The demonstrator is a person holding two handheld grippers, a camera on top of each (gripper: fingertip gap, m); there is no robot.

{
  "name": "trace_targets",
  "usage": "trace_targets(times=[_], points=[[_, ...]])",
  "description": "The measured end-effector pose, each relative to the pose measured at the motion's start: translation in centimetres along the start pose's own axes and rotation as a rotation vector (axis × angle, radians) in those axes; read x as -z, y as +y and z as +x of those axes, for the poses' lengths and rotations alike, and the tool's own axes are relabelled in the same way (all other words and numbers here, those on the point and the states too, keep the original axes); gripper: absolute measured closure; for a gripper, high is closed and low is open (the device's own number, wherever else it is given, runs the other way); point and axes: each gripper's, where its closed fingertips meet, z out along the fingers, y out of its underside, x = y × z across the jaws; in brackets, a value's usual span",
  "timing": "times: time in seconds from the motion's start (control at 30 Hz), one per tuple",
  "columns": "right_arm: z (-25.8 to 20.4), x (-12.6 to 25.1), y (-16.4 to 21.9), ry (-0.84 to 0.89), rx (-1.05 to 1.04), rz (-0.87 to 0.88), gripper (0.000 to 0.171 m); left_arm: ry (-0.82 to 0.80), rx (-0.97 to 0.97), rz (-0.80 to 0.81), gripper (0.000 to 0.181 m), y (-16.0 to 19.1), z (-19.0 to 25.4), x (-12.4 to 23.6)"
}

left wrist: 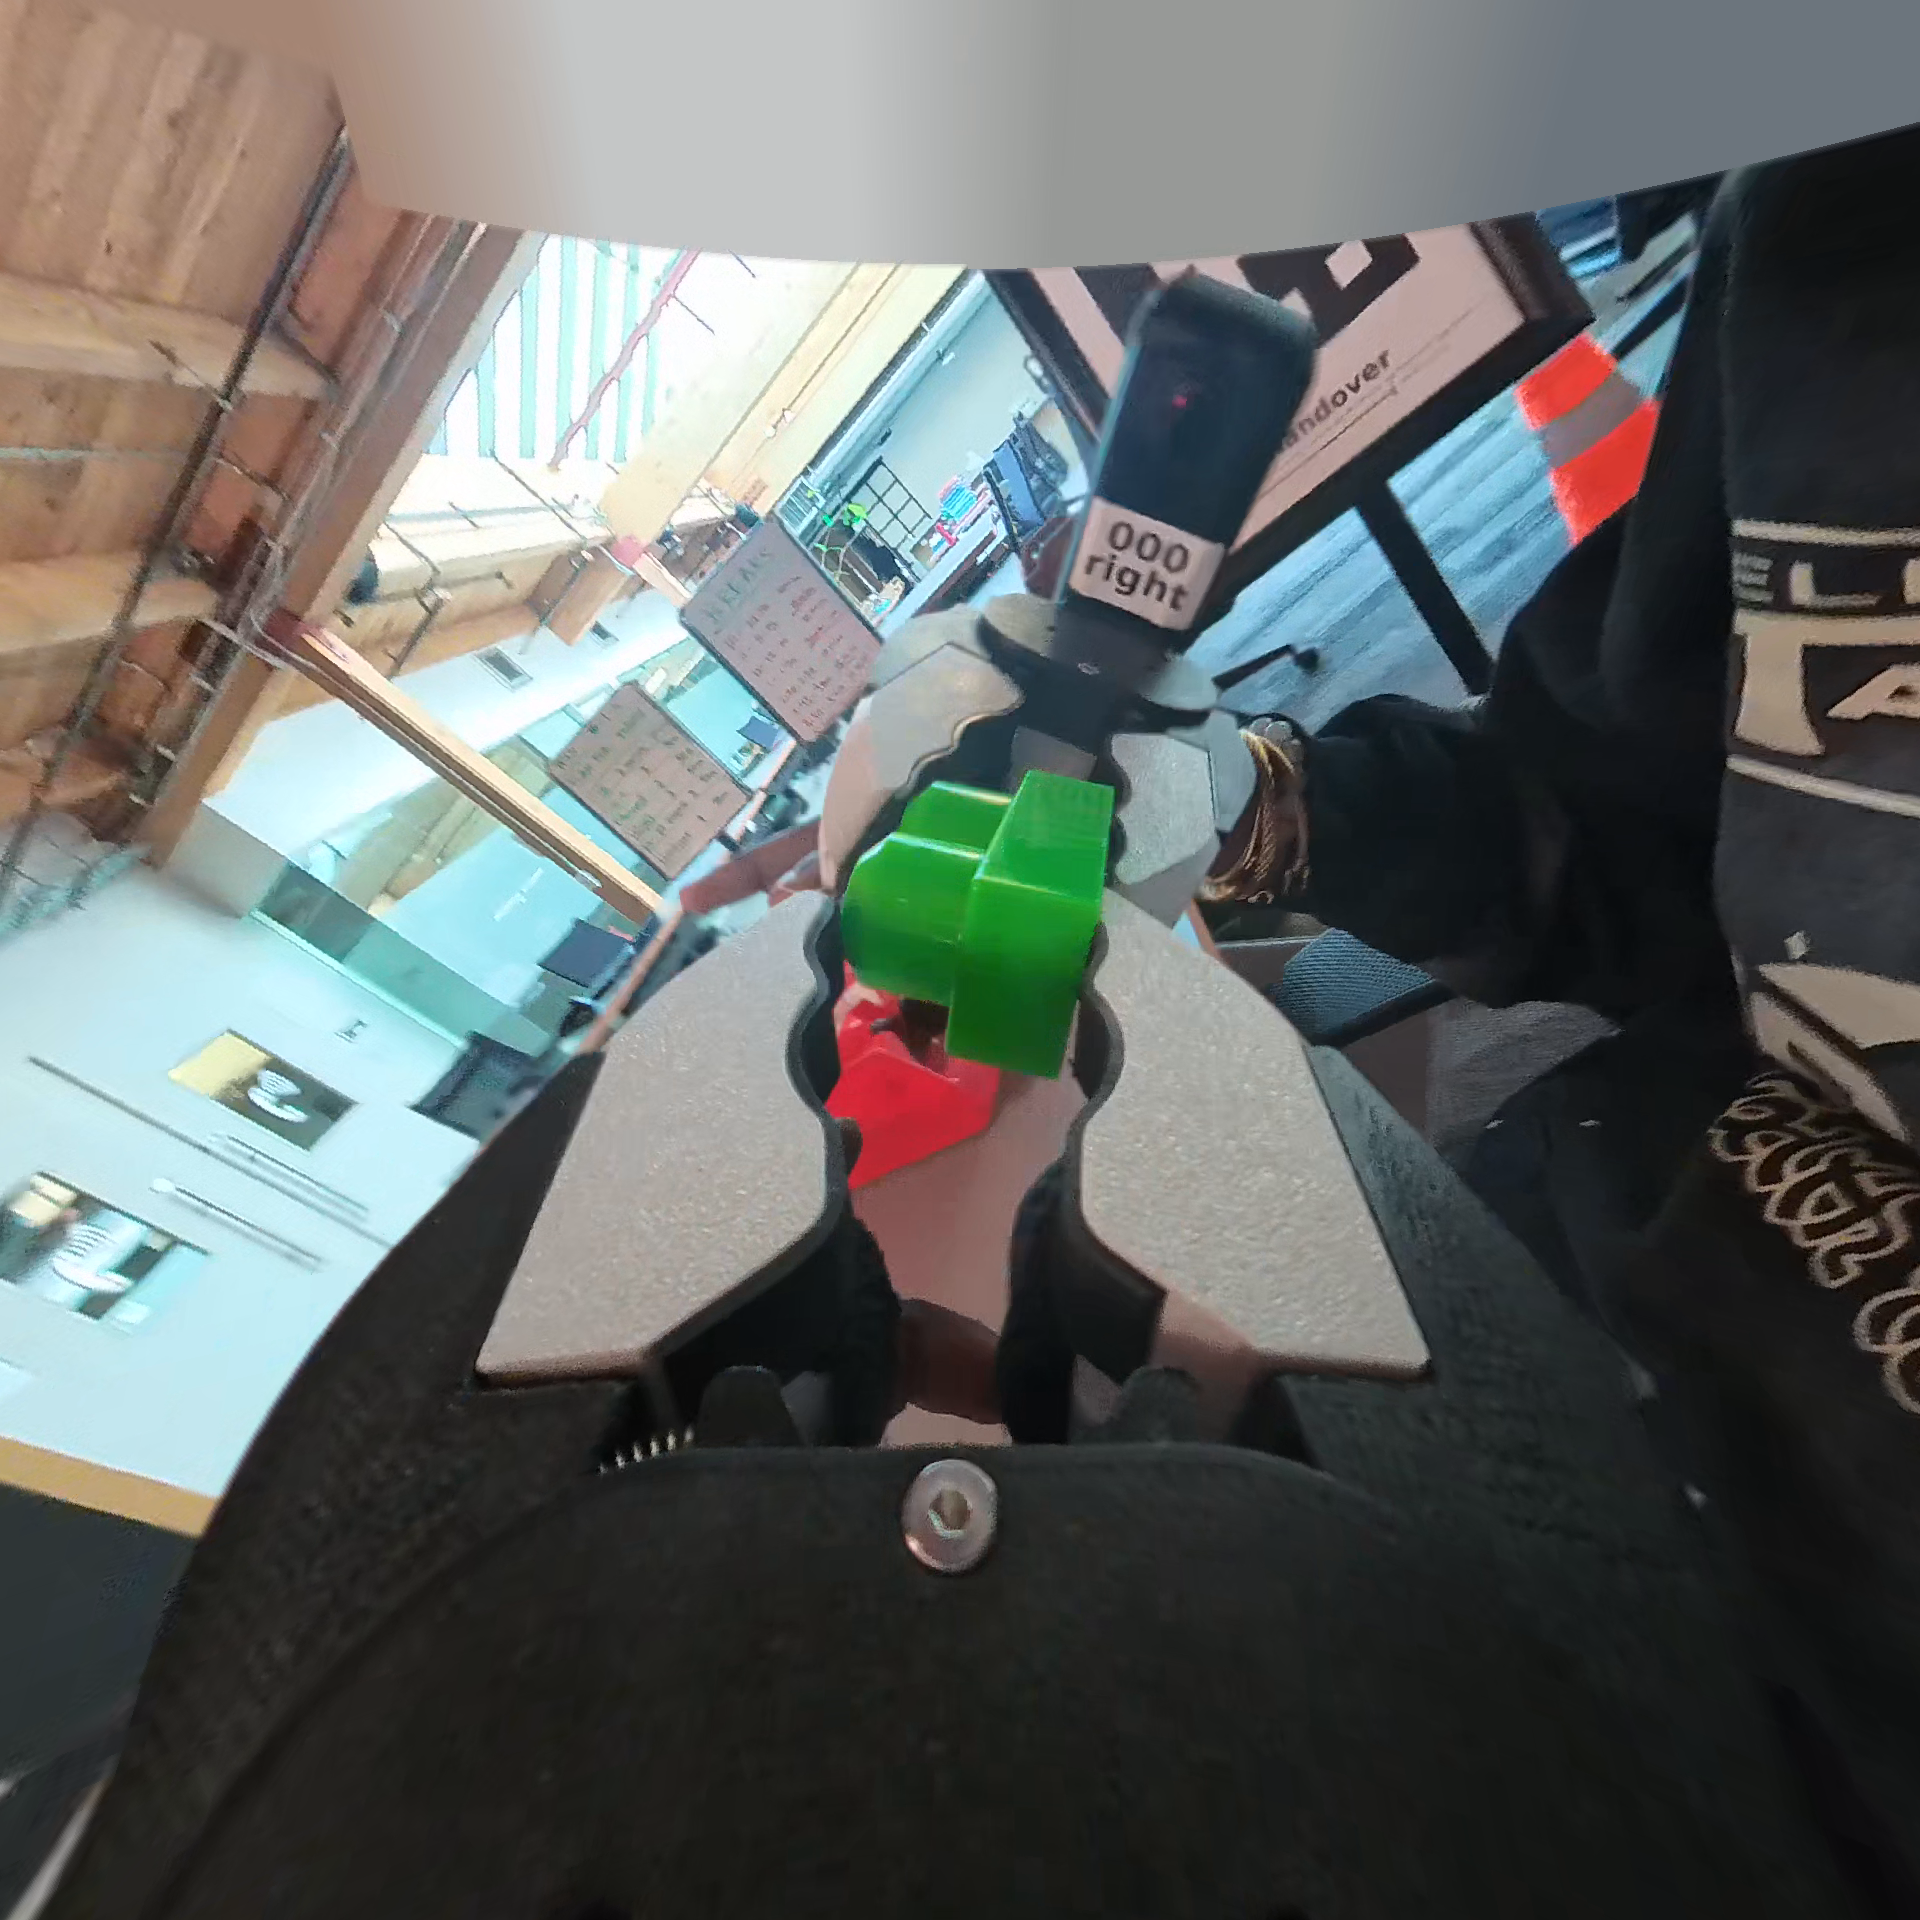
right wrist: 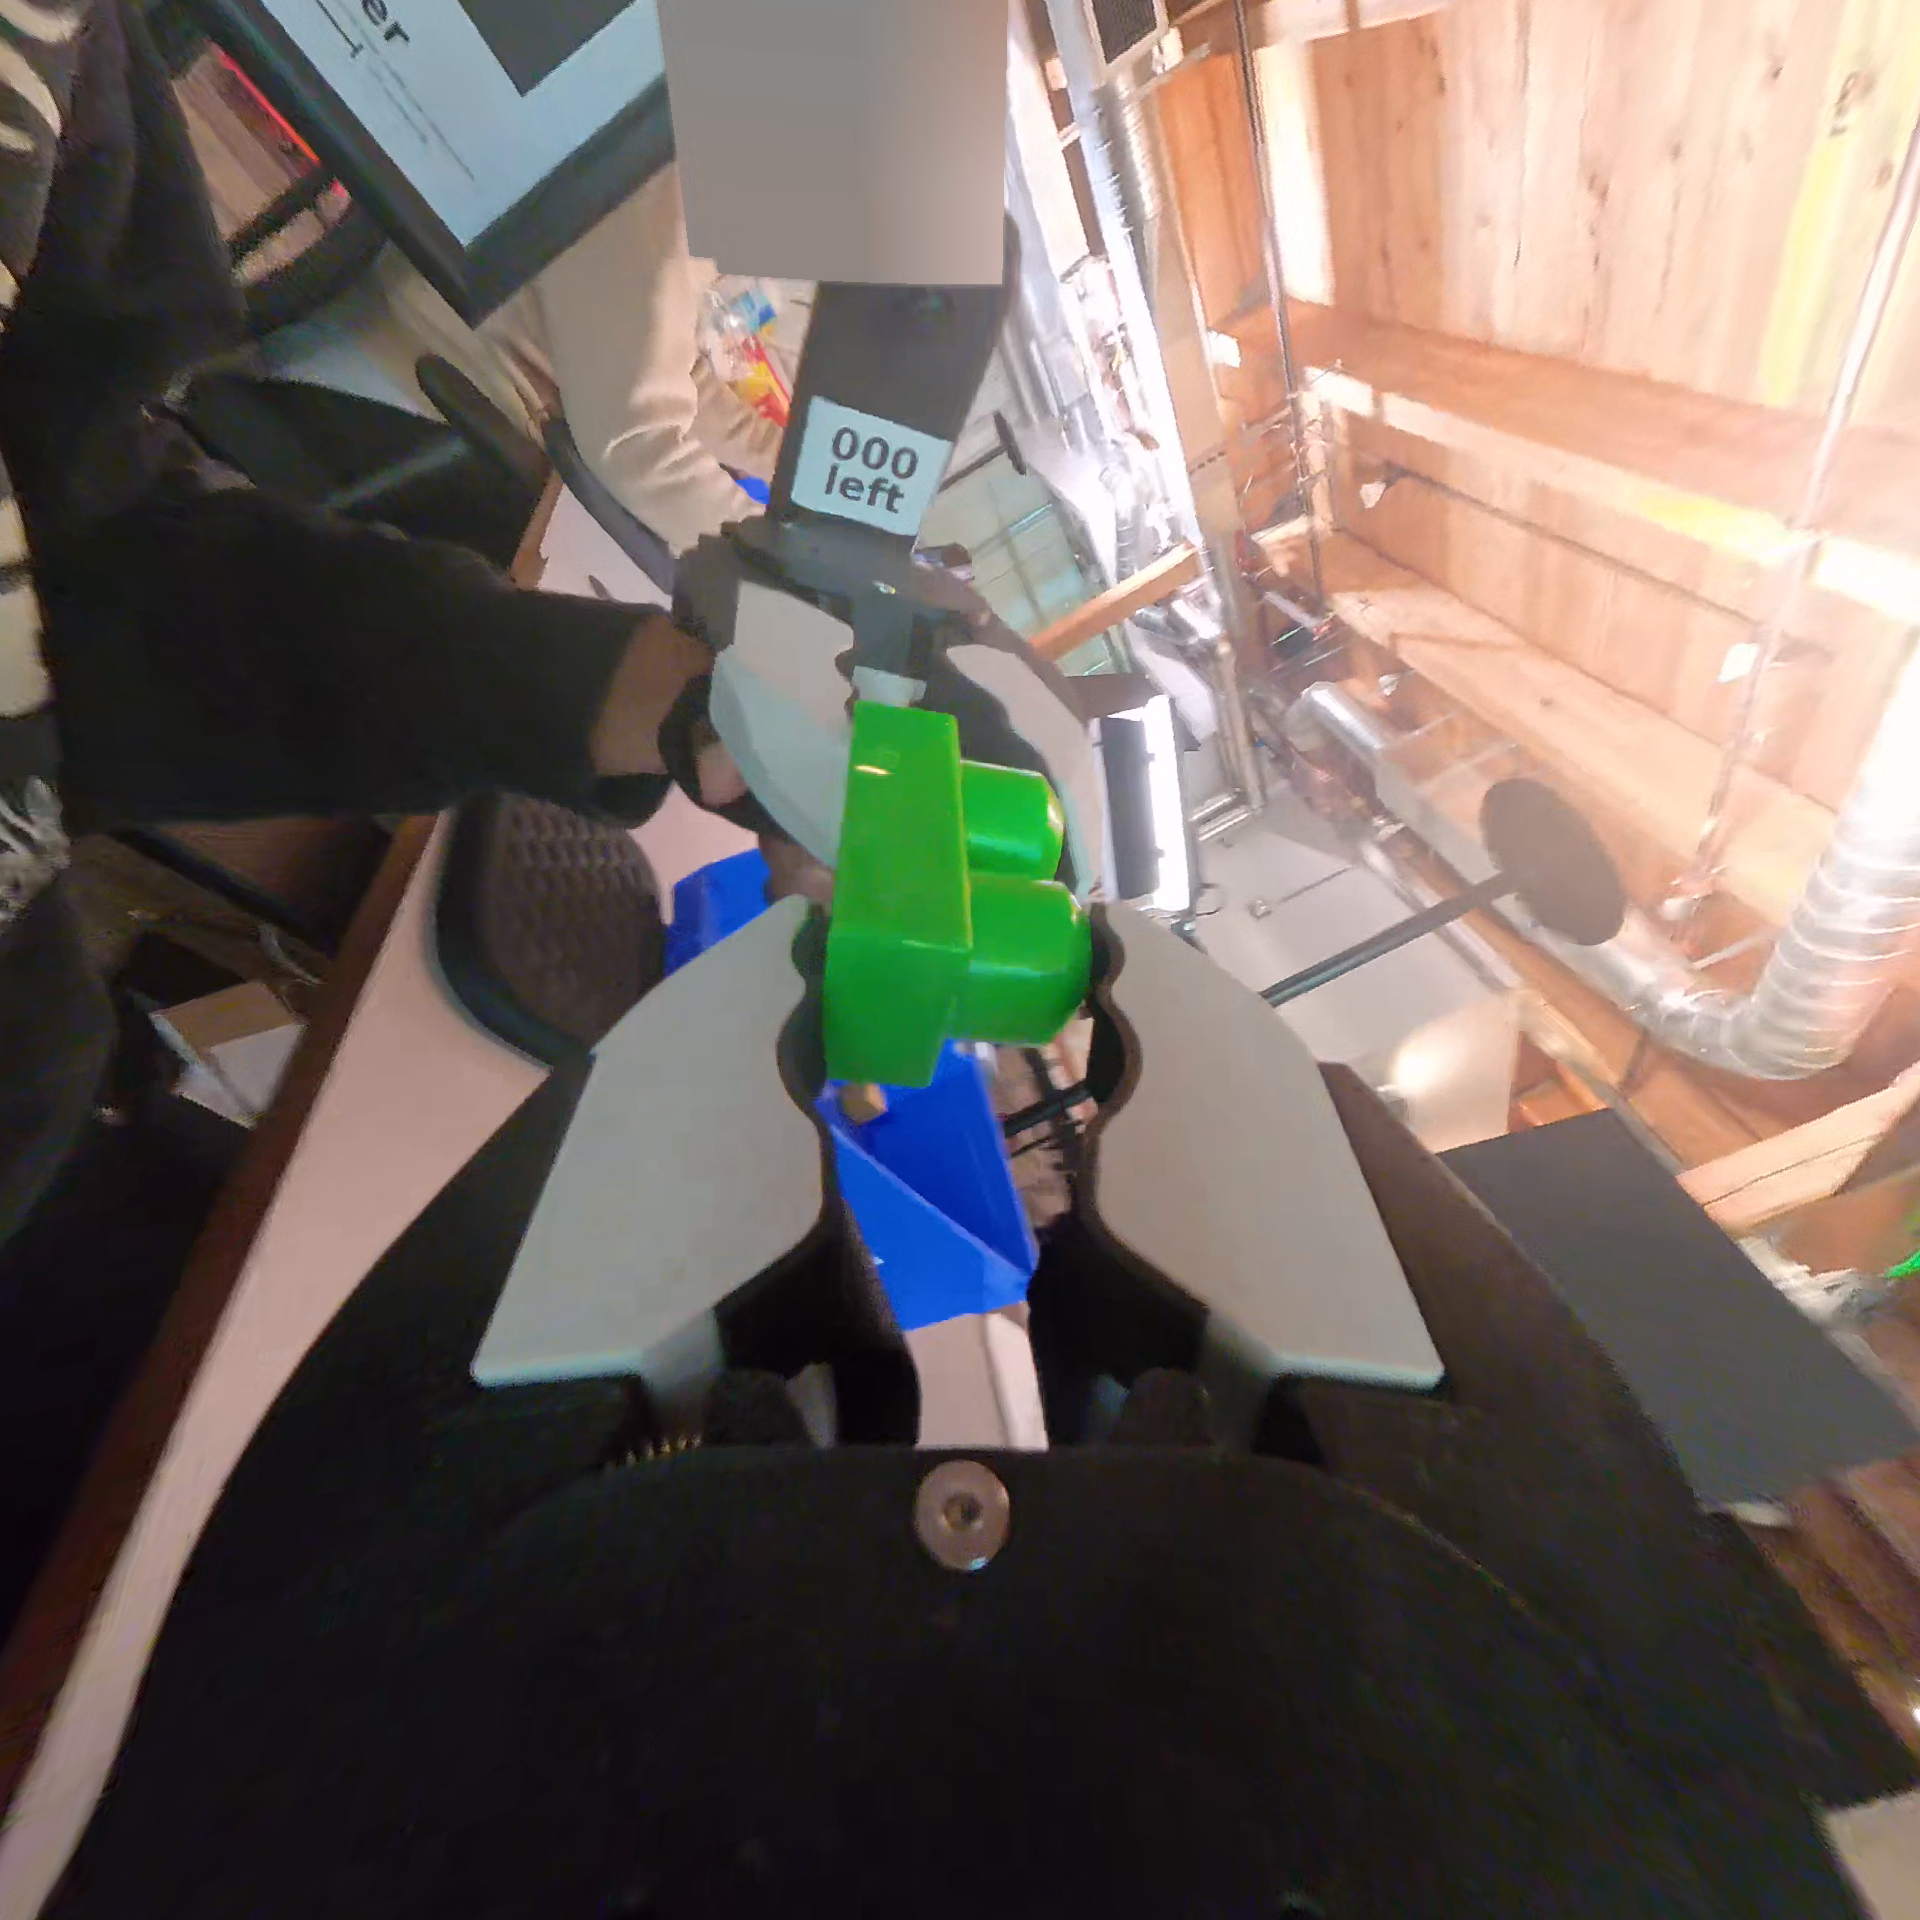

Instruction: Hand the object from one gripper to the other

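Observation:
A green toy block with two round studs (left wrist: 977,925) hangs in the air between both grippers. In the left wrist view, my left gripper (left wrist: 961,940) has its fingertips closed against the near end of the block. My right gripper (left wrist: 1023,800) faces it from beyond and clamps the far end. In the right wrist view the green block (right wrist: 935,935) sits between the fingertips of my right gripper (right wrist: 951,935). My left gripper (right wrist: 914,758) holds the block's upper end from the opposite side. Both grippers look shut on the block.
A red bin (left wrist: 914,1101) lies below the block in the left wrist view. A blue bin (right wrist: 935,1226) lies below it in the right wrist view, on a pale table (right wrist: 416,1039). A mesh chair back (right wrist: 561,925) and the person's dark sleeve (right wrist: 312,644) are at the left. Less than 4 cm separates the two grippers' tips.

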Motion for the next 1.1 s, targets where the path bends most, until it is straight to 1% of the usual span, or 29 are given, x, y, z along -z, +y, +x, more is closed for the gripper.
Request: trace_targets(times=[0.03,0.1,0.13,0.2,0.27,0.37,0.4,0.43,0.47,0.53,0.6,0.63,0.67,0.73,0.8,0.87,0.93,1.03,1.1], points=[[0.2,0.0,-0.1,0.033,0.055,0.008,0.118,0.009,0.062,0.001,0.14,0.0,-0.2,0.1],[0.6,0.2,-0.2,0.095,0.206,0.005,0.1,0.025,0.217,0.025,0.14,-0.2,-0.7,0.4],[0.7,0.2,-0.1,0.123,0.306,-0.013,0.096,0.038,0.309,0.034,0.14,-0.2,-1.0,0.6],[0.6,0.2,0.4,0.15,0.497,-0.085,0.095,0.074,0.464,0.055,0.14,-0.2,-1.3,0.8],[0.5,-0.1,0.9,0.167,0.626,-0.145,0.097,0.103,0.572,0.043,0.14,0.3,-1.3,0.8],[0.3,-0.5,0.5,0.192,0.722,-0.152,0.103,0.11,0.634,-0.014,0.14,1.5,-1.2,0.5],[0.2,-0.5,0.6,0.184,0.732,-0.159,0.108,0.123,0.648,-0.023,0.14,1.6,-1.0,0.3],[0.1,-0.6,0.6,0.182,0.739,-0.165,0.118,0.136,0.66,-0.029,0.141,1.6,-0.8,0.3],[0.2,-0.5,0.5,0.192,0.743,-0.166,0.133,0.143,0.666,-0.034,0.141,1.7,-0.6,0.2],[0.0,-0.5,0.5,0.166,0.699,-0.168,0.135,0.146,0.65,-0.033,0.14,1.7,-0.5,0.2],[-0.1,-0.5,0.6,0.132,0.604,-0.162,0.135,0.136,0.571,0.002,0.138,1.3,-0.6,0.3],[0.0,-0.4,0.5,0.122,0.54,-0.148,0.135,0.117,0.496,0.045,0.128,0.8,-0.8,0.4],[0.1,-0.3,0.4,0.108,0.467,-0.134,0.135,0.088,0.4,0.084,0.123,0.3,-0.9,0.6],[0.3,-0.3,0.5,0.08,0.287,-0.11,0.135,0.03,0.172,0.097,0.116,-0.2,-0.7,0.8],[0.3,-0.2,0.3,0.044,0.134,-0.063,0.135,-0.017,-0.006,0.051,0.117,-0.1,-0.4,0.7],[0.1,-0.2,0.0,0.01,0.017,-0.019,0.134,-0.039,-0.105,0.004,0.12,0.1,-0.2,0.4],[-0.1,-0.2,-0.1,-0.024,-0.07,0.0,0.134,-0.046,-0.138,0.008,0.13,0.0,-0.1,0.2],[-0.4,-0.2,0.1,-0.058,-0.13,0.002,0.134,-0.014,-0.117,0.021,0.143,0.0,0.3,0.1],[-0.5,-0.3,0.2,-0.067,-0.146,0.001,0.134,0.007,-0.078,0.0,0.144,0.2,0.4,0.2]])
